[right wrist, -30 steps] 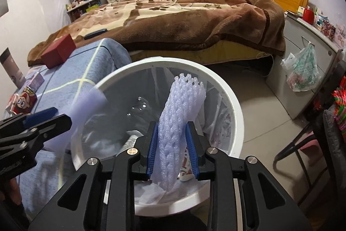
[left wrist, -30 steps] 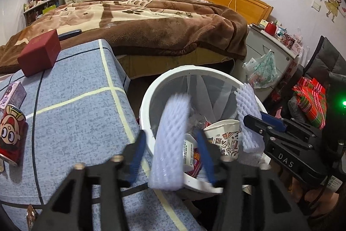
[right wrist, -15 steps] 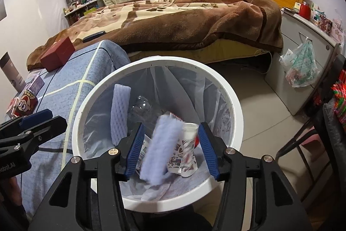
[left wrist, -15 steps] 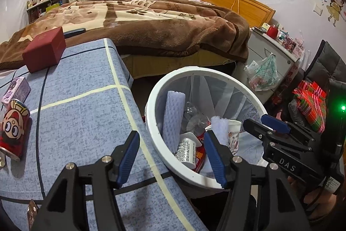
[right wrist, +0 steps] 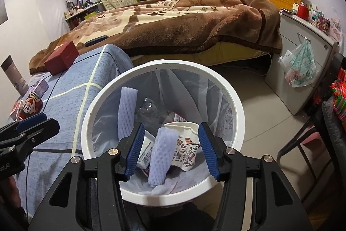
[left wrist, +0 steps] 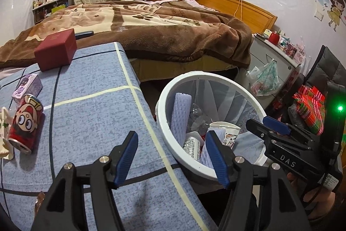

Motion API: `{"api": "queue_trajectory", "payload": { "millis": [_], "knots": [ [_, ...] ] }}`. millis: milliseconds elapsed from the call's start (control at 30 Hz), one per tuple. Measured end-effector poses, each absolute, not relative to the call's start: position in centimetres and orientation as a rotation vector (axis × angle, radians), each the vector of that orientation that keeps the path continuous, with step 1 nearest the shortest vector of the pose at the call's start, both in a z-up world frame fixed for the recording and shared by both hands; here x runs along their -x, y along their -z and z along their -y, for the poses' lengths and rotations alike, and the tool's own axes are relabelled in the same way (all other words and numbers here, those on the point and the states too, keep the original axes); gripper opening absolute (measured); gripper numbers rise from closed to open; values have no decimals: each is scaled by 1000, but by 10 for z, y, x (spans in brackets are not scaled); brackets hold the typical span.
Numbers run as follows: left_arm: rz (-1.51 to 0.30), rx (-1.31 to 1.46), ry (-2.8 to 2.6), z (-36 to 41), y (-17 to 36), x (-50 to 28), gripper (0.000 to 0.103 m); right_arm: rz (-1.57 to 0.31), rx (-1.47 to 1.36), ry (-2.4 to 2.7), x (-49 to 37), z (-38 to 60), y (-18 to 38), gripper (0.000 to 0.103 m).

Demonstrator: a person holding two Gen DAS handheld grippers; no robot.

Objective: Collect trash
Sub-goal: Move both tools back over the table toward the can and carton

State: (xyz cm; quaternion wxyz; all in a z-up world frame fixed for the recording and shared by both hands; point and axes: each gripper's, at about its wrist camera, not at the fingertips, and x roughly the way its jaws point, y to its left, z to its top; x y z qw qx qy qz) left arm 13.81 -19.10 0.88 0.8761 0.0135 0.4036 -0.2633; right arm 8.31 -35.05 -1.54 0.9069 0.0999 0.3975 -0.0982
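Note:
A white bin (right wrist: 235, 105) with a clear liner stands beside the blue-clothed table (left wrist: 90, 114). Two white foam net sleeves lie inside it, one leaning on the left wall (right wrist: 127, 109), one near the front (right wrist: 162, 155), next to a printed paper cup (right wrist: 186, 144) and a clear bottle (right wrist: 149, 107). My right gripper (right wrist: 172, 148) hangs open above the bin, empty. My left gripper (left wrist: 172, 157) is over the table's edge by the bin rim (left wrist: 164, 105), its jaws opening with nothing between them. A red cartoon can (left wrist: 26, 122) lies on the table's left side.
A dark red box (left wrist: 56, 52) and a small purple box (left wrist: 28, 86) also sit on the table. A bed with a brown blanket (left wrist: 151, 36) lies behind. A grey cabinet with a hanging plastic bag (right wrist: 300, 66) and a chair (right wrist: 302, 144) stand to the right.
Both grippers have let go of their foam sleeves, which dropped into the bin. Both sets of jaws have spread wide, and the left gripper has drawn back towards the table.

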Motion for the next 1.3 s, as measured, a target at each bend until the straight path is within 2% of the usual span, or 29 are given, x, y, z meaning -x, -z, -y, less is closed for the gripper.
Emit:
{"api": "queue_trajectory", "payload": {
  "millis": [800, 1300],
  "knots": [
    [-764, 23, 410, 108, -25, -121, 68, -766, -184, 117, -85, 301, 1, 54],
    [-751, 114, 225, 9, -22, -128, 68, -767, -138, -5, -105, 243, 0, 54]
  ]
}}
